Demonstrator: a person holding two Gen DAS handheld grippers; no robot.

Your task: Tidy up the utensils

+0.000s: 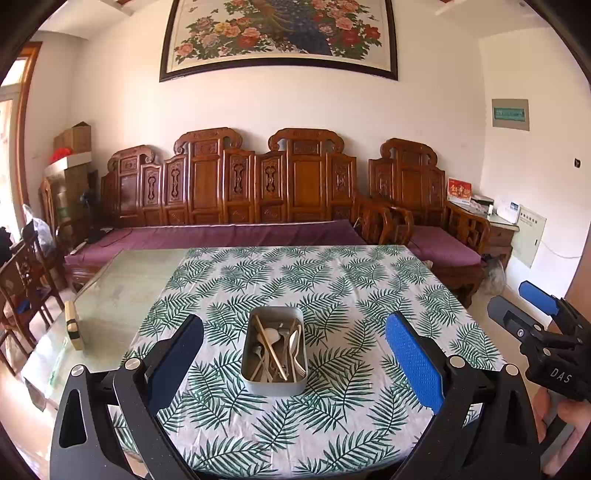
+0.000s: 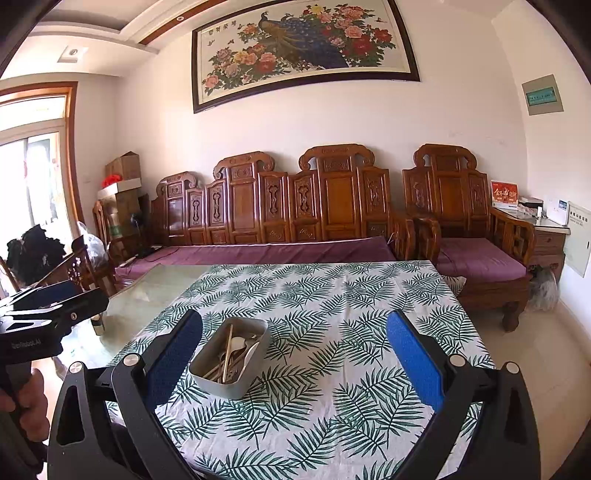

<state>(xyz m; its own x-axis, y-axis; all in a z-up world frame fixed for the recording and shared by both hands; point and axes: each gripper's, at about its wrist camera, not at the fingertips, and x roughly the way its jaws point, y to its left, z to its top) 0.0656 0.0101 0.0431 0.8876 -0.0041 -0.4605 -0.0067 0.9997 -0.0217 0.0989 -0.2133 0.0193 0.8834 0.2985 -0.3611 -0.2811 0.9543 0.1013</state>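
Left gripper: nearest the lens, jaws spread wide, nothing between them; held above the near table edge, the tin framed in the gap.

Right gripper: likewise spread wide and empty, held off to the right of the other; the tin sits toward its left finger.

Cloth: leaf print, covering the right part of the table; bare glass top shows at left.

Tin: grey metal, rectangular, open-topped, standing on the cloth near the front centre.

Utensils: spoons and chopsticks lying crossed and mixed in the tin, all within its walls; exact count cannot be told.

Sofa: carved wood, purple cushion, beyond the far table edge.

Painting: framed, flowers and peacock, on the wall above.

Progress: utensils are gathered in the tin, no strays visible on the cloth. They are unsorted, so either collection is complete or sorting has not begun.
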